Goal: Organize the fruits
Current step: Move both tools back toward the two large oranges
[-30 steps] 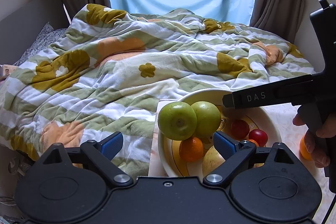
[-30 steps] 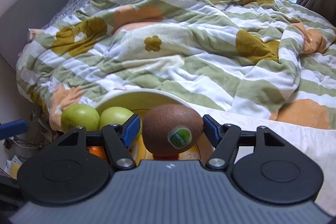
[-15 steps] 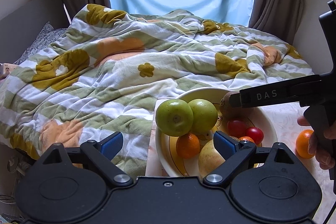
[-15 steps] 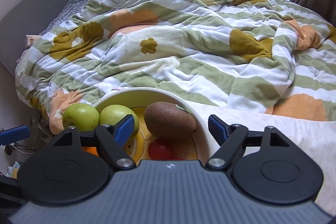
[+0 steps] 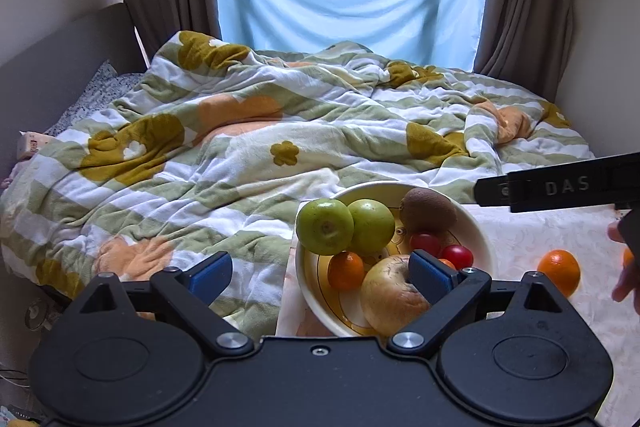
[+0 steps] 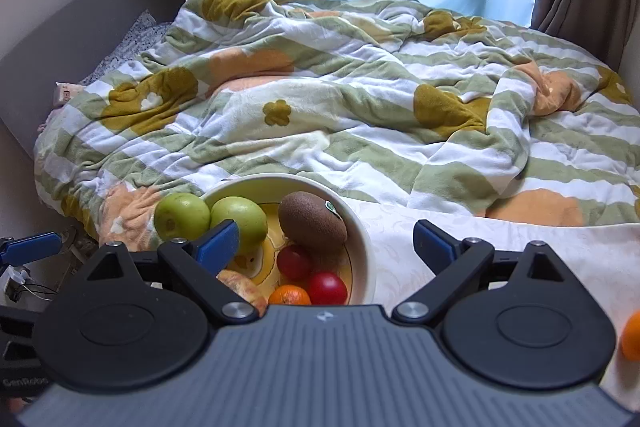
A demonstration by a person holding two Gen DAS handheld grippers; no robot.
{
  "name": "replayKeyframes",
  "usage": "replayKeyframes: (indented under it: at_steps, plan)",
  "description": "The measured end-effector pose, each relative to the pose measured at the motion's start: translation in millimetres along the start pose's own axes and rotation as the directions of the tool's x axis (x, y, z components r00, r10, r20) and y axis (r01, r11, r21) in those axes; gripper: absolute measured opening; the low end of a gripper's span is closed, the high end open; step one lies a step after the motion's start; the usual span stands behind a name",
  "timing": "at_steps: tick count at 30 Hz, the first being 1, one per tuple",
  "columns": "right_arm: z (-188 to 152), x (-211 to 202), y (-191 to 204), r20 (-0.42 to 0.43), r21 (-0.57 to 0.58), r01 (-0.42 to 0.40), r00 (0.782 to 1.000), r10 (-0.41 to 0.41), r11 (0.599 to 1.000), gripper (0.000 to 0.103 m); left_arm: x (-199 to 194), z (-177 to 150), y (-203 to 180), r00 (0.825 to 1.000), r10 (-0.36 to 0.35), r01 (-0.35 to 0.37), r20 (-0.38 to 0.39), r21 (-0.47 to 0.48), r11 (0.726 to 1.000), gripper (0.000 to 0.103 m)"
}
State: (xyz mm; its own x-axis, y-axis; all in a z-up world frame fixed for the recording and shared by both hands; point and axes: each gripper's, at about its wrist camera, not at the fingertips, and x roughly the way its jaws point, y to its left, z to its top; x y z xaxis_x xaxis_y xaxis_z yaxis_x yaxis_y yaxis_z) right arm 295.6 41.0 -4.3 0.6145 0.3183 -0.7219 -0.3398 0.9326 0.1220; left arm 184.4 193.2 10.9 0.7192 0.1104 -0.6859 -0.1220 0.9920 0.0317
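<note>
A round, cream ceramic bowl (image 6: 362,227) with a yellow printed inside is sitting on a pale, embossed tablecloth (image 6: 500,239) at the edge of a bed. In the bowl the fuzzy brown kiwi (image 6: 312,223), oval and bearing a small green sticker, is lying against the far right wall. Two smooth green apples (image 6: 182,217) are crowding the bowl's left rim, glossy red tomatoes (image 6: 327,287) and a dimpled tangerine (image 6: 289,295) are lying at its near side, and a blotchy yellow pear-like fruit (image 5: 390,293) is filling the front. To the right of the bowl a loose orange (image 5: 558,271) is resting on the cloth. Beyond the bowl a plush, rumpled blanket (image 6: 320,99) with green stripes and mustard flowers is covering the bed.

The right gripper (image 6: 326,241) is spreading its blue-padded jaws, with nothing between them; a second ago they were framing the kiwi, which is now lying free in the bowl, and the gripper is drawing back and up. The left gripper (image 5: 320,273) is hanging released and empty over the bowl's near-left side, also slightly pulled back.
</note>
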Motion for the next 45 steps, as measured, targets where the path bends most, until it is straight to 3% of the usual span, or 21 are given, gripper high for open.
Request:
replayKeyframes:
  at_steps: [11, 24, 33, 38, 45]
  plan:
    - [-38, -103, -27, 0.061, 0.000, 0.005, 0.998, -0.005, 1.000, 0.103, -73, -27, -37, 0.997, 0.064, -0.063, 0.048, -0.017, 0.998, 0.101]
    - [-97, -193, -97, 0.092, 0.021, 0.019, 0.996, -0.021, 1.000, 0.103, -113, -47, -132, 0.996, 0.042, -0.043, 0.073, 0.007, 0.999, 0.103]
    - [-123, -201, -169, 0.041, 0.064, 0.099, 0.994, -0.102, 0.993, 0.103, -78, -44, -192, 0.999, -0.030, 0.029, 0.014, 0.048, 0.998, 0.103]
    - [-129, -178, -210, 0.006, 0.076, 0.161, 0.987, -0.162, 0.984, 0.103, -38, -39, -219, 0.998, -0.060, 0.062, -0.027, 0.084, 0.995, 0.103]
    - [-124, -134, -254, -0.060, 0.093, 0.233, 0.972, -0.228, 0.968, 0.103, 16, -34, -243, 0.998, -0.047, 0.052, -0.039, 0.150, 0.987, 0.103]
